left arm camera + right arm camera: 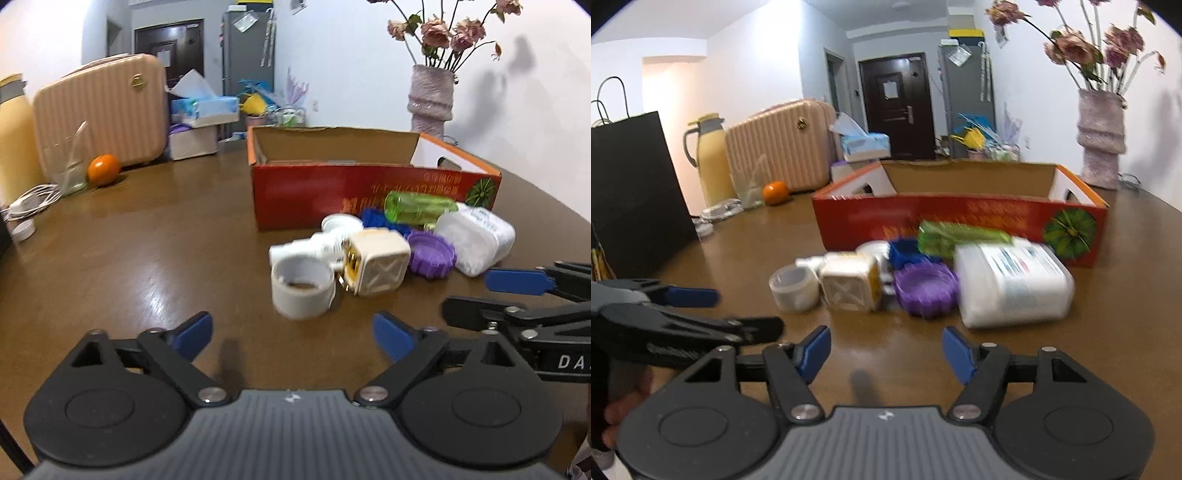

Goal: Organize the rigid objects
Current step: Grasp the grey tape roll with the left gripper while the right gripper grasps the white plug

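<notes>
Grippers first: the left gripper (291, 332) and right gripper (886, 354) both hover over the wooden table (147, 258) near its front edge, jaws apart, nothing between them. Beyond lies the unsorted cluster, packed close together: white tape roll (301, 288), cream cube (376, 262), purple lid (430, 258), white plastic bottle (1012, 284), green bottle (419, 208). Farther back, touching the cluster, the red cardboard box (960, 218) looks empty, so sorting seems barely begun.
</notes>
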`<move>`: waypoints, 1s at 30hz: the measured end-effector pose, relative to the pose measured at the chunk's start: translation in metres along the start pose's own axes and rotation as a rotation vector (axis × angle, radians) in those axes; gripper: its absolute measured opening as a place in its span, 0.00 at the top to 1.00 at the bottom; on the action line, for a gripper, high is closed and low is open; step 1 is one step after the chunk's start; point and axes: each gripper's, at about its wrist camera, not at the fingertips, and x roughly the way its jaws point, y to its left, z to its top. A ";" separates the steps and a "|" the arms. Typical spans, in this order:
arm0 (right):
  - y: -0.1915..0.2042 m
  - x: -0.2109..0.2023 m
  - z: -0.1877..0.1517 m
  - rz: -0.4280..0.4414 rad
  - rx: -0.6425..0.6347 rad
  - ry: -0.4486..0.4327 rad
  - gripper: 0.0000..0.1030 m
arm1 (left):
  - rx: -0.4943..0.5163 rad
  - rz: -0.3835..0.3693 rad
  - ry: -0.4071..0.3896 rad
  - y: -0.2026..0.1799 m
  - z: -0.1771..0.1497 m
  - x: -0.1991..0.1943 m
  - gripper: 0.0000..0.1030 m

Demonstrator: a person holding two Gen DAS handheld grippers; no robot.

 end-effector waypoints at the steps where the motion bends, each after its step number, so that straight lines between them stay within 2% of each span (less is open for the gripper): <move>1: 0.002 0.004 0.004 0.007 -0.011 -0.006 0.35 | -0.001 -0.006 -0.001 0.001 0.003 0.004 0.19; 2: 0.004 0.007 0.008 0.014 -0.020 -0.011 0.35 | -0.002 -0.009 -0.001 0.003 0.006 0.008 0.24; 4: 0.008 0.015 0.016 0.029 -0.032 -0.020 0.36 | -0.006 -0.008 -0.001 0.007 0.012 0.016 0.25; 10: 0.015 0.042 0.030 0.053 -0.039 -0.021 0.40 | -0.032 -0.030 -0.008 0.020 0.017 0.032 0.36; 12: 0.015 0.049 0.032 0.048 -0.041 -0.017 0.40 | -0.052 -0.068 -0.011 0.025 0.017 0.034 0.55; 13: 0.015 0.052 0.032 0.043 -0.045 -0.012 0.40 | -0.064 -0.095 -0.014 0.027 0.017 0.034 0.57; 20: 0.024 0.066 0.032 0.029 -0.086 0.017 0.39 | -0.149 -0.091 -0.029 0.042 0.016 0.032 0.57; 27: 0.037 0.076 0.035 -0.024 -0.161 0.052 0.42 | -0.157 -0.049 -0.036 0.047 0.015 0.028 0.57; 30: 0.044 0.079 0.034 -0.042 -0.201 0.069 0.43 | -0.169 -0.068 -0.040 0.050 0.012 0.023 0.57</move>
